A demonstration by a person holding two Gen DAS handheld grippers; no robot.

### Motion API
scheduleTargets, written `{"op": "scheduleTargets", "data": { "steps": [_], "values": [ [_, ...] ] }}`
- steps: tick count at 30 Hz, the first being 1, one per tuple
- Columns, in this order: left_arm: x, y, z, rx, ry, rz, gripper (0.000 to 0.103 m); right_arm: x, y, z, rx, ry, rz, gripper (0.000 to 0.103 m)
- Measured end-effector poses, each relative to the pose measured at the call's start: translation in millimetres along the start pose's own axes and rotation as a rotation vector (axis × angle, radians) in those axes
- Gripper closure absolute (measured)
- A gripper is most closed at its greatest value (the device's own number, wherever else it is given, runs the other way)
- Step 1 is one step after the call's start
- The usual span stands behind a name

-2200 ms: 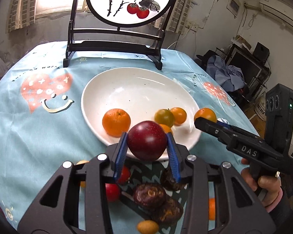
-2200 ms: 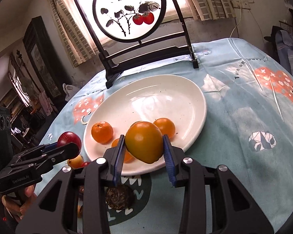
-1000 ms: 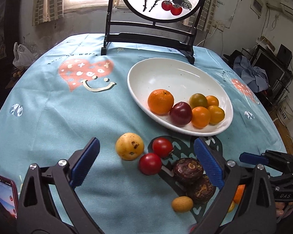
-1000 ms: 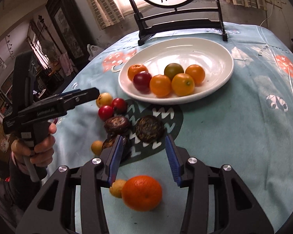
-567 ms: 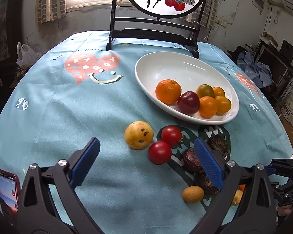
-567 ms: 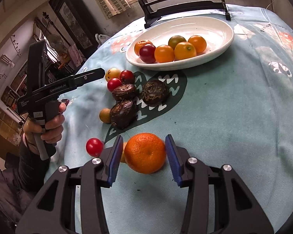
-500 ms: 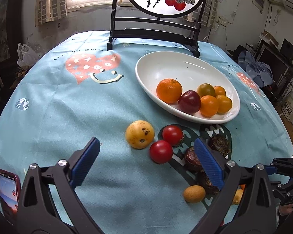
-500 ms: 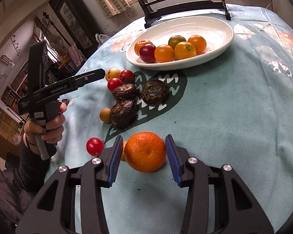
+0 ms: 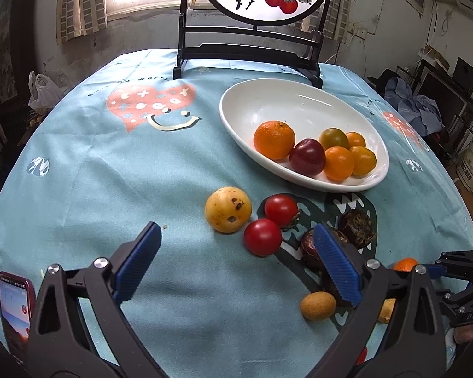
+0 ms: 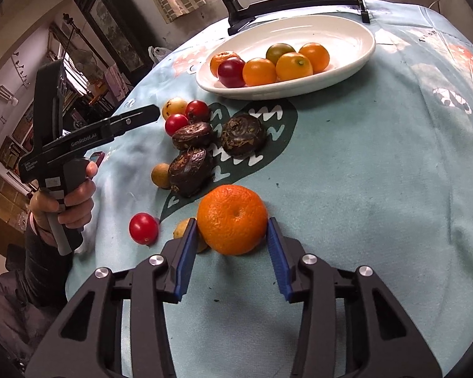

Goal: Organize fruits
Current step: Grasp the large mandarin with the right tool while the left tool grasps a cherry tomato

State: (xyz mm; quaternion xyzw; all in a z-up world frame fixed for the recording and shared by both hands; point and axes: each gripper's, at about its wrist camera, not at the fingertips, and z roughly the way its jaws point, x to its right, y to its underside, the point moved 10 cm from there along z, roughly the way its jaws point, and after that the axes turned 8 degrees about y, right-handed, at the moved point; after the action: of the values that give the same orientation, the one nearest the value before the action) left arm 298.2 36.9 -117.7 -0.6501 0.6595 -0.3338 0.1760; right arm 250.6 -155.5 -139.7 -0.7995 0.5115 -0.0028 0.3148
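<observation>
Beside the white plate [image 10: 356, 36], on its near side, the loose fruit is found scattered on the blue-clothed bench [image 10: 378, 163]. A large orange mandarin [image 10: 232, 219] lies nearest the camera side, well apart from the plate, and is bracketed by the right claw [image 10: 231, 253]. Its jaws are closing, with the mandarin between them; the pads are seen at the fruit's two flanks, but firm pressure cannot be confirmed. The left claw [image 9: 236, 264] is held wide apart and empty, above two red tomatoes [image 9: 262, 237] and a spotted yellow fruit [image 9: 228, 209] just short of the plate.

Six fruits are already held in the plate. Three dark, rough-skinned fruits [image 10: 190, 171] and a few small yellow ones [image 10: 161, 174] remain on the cloth between plate and mandarin.

The mandarin is judged light, round and slightly yielding, with a dimpled skin offering fair friction. It is best taken across its widest girth, pads level with its middle, under moderate pressure only; a hold set higher could squeeze it out, and bruising is possible if it is overclamped.
</observation>
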Motion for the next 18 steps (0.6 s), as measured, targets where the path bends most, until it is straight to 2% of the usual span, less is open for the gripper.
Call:
{"op": "scheduleTargets", "data": {
  "steps": [2, 6, 10, 12, 14, 17, 18],
  "values": [
    [4, 6, -4, -0.007, 0.017, 0.014, 0.004, 7, -5, -5, 0.025, -0.003, 0.041, 0.059],
    [29, 36, -17, -0.045, 0.106, 0.06, 0.004, 23, -16, -16, 0.093, -0.021, 0.143, 0.059],
    [66, 72, -27, -0.092, 0.179, 0.176, 0.005, 35, -18, -15, 0.09, -0.005, 0.199, 0.059],
    [80, 83, -29, -0.105, 0.193, 0.234, 0.011, 36, -17, -14, 0.081, 0.005, 0.199, 0.059],
    [91, 91, -29, -0.128, 0.222, 0.263, 0.027, 35, -16, -14, 0.077, 0.008, 0.193, 0.059],
    [96, 99, -23, -0.16, 0.231, 0.277, 0.046, 34, -16, -13, 0.075, -0.009, 0.194, 0.059],
    [96, 101, -21, -0.171, 0.227, 0.277, 0.048, 34, -16, -13, 0.074, -0.003, 0.193, 0.059]
  ]
}}
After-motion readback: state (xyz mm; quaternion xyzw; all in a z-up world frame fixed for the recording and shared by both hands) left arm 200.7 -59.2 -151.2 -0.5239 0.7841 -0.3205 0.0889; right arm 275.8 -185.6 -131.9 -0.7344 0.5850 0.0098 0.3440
